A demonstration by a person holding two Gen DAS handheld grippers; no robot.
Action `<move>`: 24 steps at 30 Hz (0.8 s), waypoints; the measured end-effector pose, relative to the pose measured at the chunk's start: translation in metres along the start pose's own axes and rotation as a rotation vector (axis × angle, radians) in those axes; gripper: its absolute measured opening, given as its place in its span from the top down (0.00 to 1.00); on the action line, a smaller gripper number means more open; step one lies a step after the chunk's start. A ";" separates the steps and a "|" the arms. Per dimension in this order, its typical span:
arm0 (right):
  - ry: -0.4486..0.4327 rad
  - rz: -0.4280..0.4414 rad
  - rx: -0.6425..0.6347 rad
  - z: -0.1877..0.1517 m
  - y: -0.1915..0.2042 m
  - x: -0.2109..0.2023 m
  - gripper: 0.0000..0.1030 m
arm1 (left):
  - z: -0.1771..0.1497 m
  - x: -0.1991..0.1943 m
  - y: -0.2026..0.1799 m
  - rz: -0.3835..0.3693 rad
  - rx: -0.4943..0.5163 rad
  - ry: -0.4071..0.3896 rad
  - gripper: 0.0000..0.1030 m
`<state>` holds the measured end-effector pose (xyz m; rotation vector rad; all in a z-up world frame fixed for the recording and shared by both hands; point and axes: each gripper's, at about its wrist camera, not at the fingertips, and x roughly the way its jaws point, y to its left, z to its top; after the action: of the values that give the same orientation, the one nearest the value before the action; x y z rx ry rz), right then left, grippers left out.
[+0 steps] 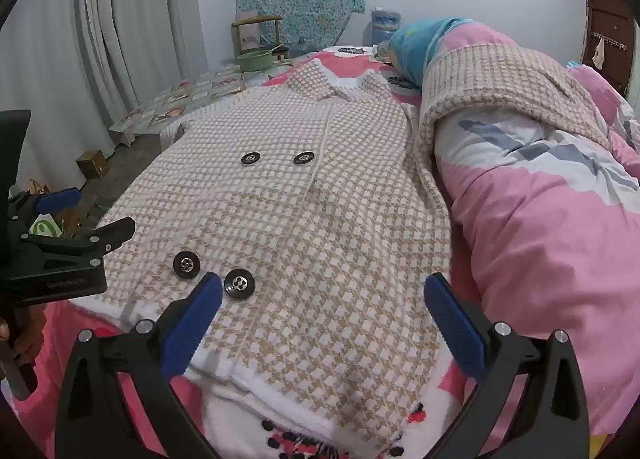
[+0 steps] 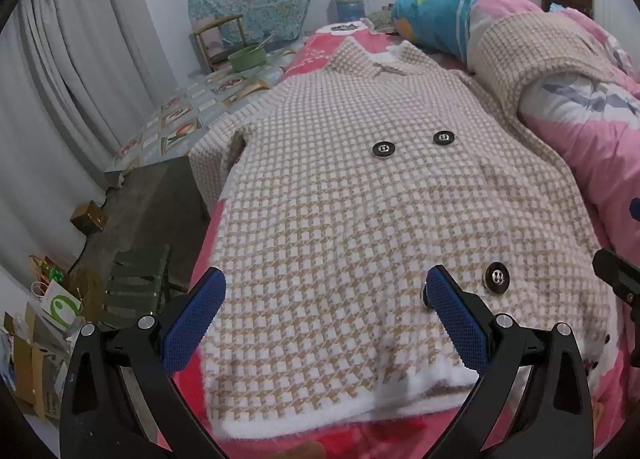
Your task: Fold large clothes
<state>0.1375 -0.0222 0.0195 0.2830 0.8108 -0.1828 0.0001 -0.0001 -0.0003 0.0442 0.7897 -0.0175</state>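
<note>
A beige-and-white houndstooth coat [image 1: 304, 195] with black buttons [image 1: 186, 264] lies flat, front up, on the pink bed; it also shows in the right wrist view [image 2: 360, 219]. Its right sleeve [image 1: 492, 79] is draped over a rolled quilt. My left gripper [image 1: 323, 299] is open and empty, hovering over the coat's hem. My right gripper [image 2: 326, 295] is open and empty over the hem's left part; it also shows at the left of the left wrist view [image 1: 86, 215].
A rolled pink quilt [image 1: 552, 211] and a blue pillow [image 1: 420, 47] lie along the bed's right side. The bed's left edge drops to a floor [image 2: 140, 203] with boxes and bags [image 2: 60, 303]. A chair with a green basin [image 2: 246, 57] stands at the far end.
</note>
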 end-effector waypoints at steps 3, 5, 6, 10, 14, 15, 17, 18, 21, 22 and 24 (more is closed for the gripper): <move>0.001 -0.001 -0.001 0.000 0.000 0.000 0.06 | 0.000 0.001 0.001 -0.006 -0.005 0.009 0.04; 0.003 -0.001 -0.003 0.000 0.001 0.000 0.06 | 0.001 0.002 0.001 -0.010 -0.010 0.012 0.04; 0.004 -0.002 -0.003 0.000 0.001 0.000 0.06 | 0.001 0.002 0.002 -0.011 -0.011 0.013 0.04; 0.004 -0.002 -0.002 -0.002 0.000 0.000 0.06 | -0.004 0.006 0.009 -0.013 -0.015 0.012 0.04; 0.004 -0.001 -0.002 -0.003 0.000 0.001 0.06 | -0.003 0.008 0.005 -0.012 -0.011 0.021 0.04; 0.005 -0.002 -0.001 -0.002 0.000 0.001 0.06 | -0.003 0.009 0.005 -0.013 -0.011 0.021 0.04; 0.005 -0.001 -0.003 -0.002 0.001 0.001 0.06 | -0.006 0.010 0.000 -0.012 -0.003 0.029 0.04; 0.008 -0.001 -0.006 -0.002 0.001 0.002 0.06 | -0.006 0.011 0.000 -0.014 -0.003 0.033 0.04; 0.017 0.000 -0.022 -0.003 0.002 0.005 0.06 | -0.007 0.015 0.000 -0.018 -0.002 0.041 0.04; 0.021 -0.004 -0.025 -0.003 0.003 0.006 0.06 | -0.008 0.015 -0.001 -0.019 -0.002 0.041 0.04; 0.030 -0.013 -0.035 -0.003 0.005 0.009 0.06 | -0.008 0.015 -0.001 -0.027 -0.002 0.039 0.04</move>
<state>0.1424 -0.0168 0.0119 0.2479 0.8452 -0.1766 0.0051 -0.0007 -0.0169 0.0318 0.8292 -0.0418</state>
